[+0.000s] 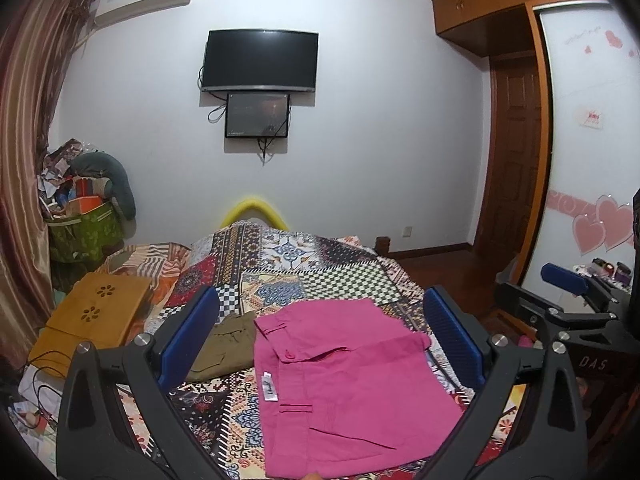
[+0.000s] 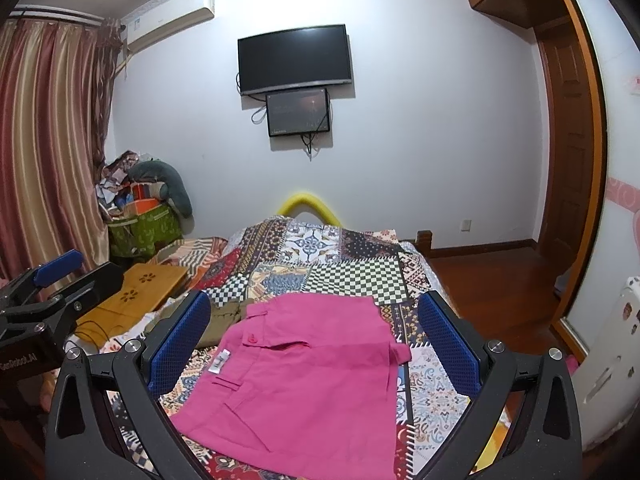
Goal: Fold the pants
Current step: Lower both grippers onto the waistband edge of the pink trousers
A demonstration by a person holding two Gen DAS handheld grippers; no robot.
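- The bed (image 1: 340,276), under a patchwork quilt (image 2: 352,268) of checks and floral squares, fills the middle of both views and runs back toward a pale wall.
- A striped curtain (image 2: 52,128) hangs at the far left, with an air conditioner (image 2: 172,16) high beside it.
- A dark television (image 1: 261,60) is mounted on the wall, and a smaller screen (image 1: 257,115) sits just below it.
- A wooden wardrobe and door (image 1: 516,152) stand along the right side.
- The pink pants (image 1: 352,384) lie folded and flat on the near part of the quilt, waistband to the left with a button and a white label showing.
- A wooden lap tray (image 1: 92,316) rests on the left of the bed.
- An olive garment (image 1: 224,344) lies just beside the pants, touching their left edge.
- The left gripper (image 1: 320,344) hovers above the pants, blue pads spread wide, holding nothing.
- The right gripper (image 2: 316,344) hangs over the same cloth, fingers likewise wide apart and empty.
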